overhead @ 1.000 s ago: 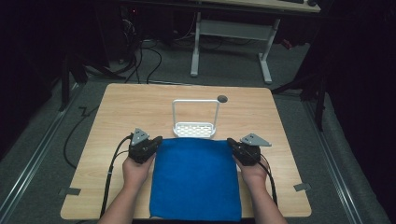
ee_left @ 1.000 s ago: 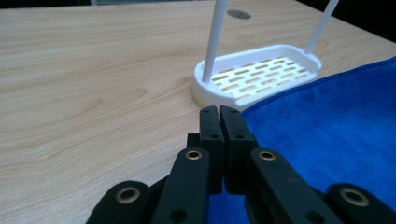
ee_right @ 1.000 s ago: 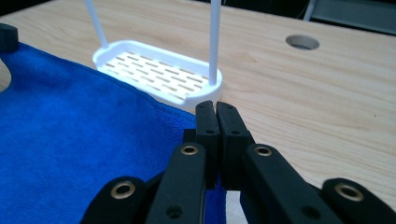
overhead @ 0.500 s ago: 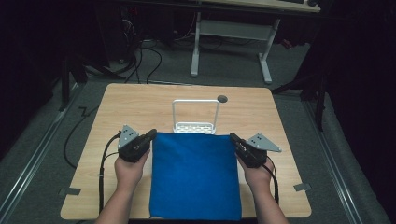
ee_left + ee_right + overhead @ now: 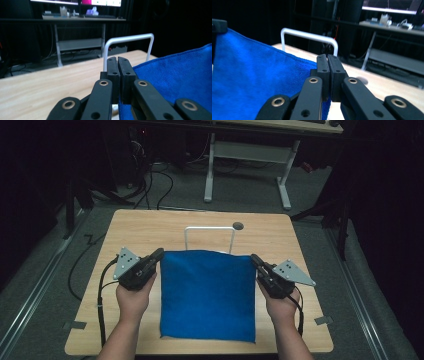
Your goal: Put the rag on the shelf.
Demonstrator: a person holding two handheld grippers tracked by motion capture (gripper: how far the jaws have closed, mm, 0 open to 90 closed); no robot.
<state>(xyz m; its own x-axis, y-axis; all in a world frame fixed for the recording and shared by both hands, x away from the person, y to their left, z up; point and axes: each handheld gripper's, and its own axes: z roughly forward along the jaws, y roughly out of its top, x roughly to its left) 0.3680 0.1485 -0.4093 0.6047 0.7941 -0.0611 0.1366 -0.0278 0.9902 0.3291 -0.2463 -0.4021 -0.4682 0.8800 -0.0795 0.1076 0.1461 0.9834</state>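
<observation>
Black jaws of the left gripper are pressed together on the far left corner of the blue cloth; the left gripper view shows the hem entering between them. The right gripper is likewise clamped on the far right corner. Between them the far edge is held up and stretched level, just in front of the white rack; the rest of the cloth slopes down to the counter, its near edge lying by the person's forearms.

Risks, as judged: each grip takes only a small bite of corner, so uneven pull could draw one corner out and drop that side. Carried forward at this height, the edge could catch the rack's bar and push or tip it. Slack between the grippers would let the middle sag and crease.
</observation>
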